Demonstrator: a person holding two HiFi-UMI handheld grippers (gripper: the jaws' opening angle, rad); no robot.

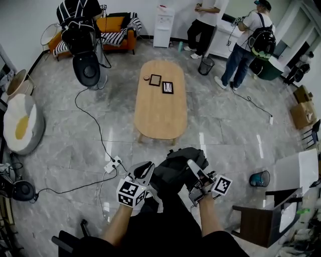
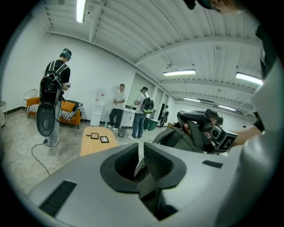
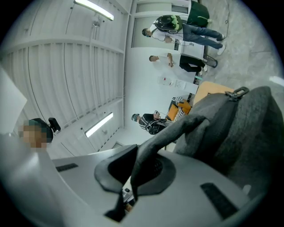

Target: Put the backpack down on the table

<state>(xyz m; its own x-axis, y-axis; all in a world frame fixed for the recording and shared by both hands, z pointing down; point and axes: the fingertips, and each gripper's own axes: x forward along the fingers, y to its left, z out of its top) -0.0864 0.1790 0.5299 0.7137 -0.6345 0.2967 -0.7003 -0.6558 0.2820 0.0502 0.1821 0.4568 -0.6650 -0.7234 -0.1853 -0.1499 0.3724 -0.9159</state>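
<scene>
Backpack (image 1: 175, 169) hangs over floor (image 1: 75, 150) btwn both claws, well short of bench (image 1: 160, 115). L claw (image 1: 144, 170) clenched on one strap, R claw (image 1: 194, 168) on another. Bench's near edge & middle open; two frames (image 1: 161, 83) sit at far end.

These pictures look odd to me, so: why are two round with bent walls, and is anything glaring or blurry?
Left gripper view: wide-angle lens, so black corners and bowed ceiling lines; the lamp is blown out. Right gripper view: same lens, scene turned sideways, the near backpack soft. Head view: sharp, with glare streaks on the floor.
</scene>
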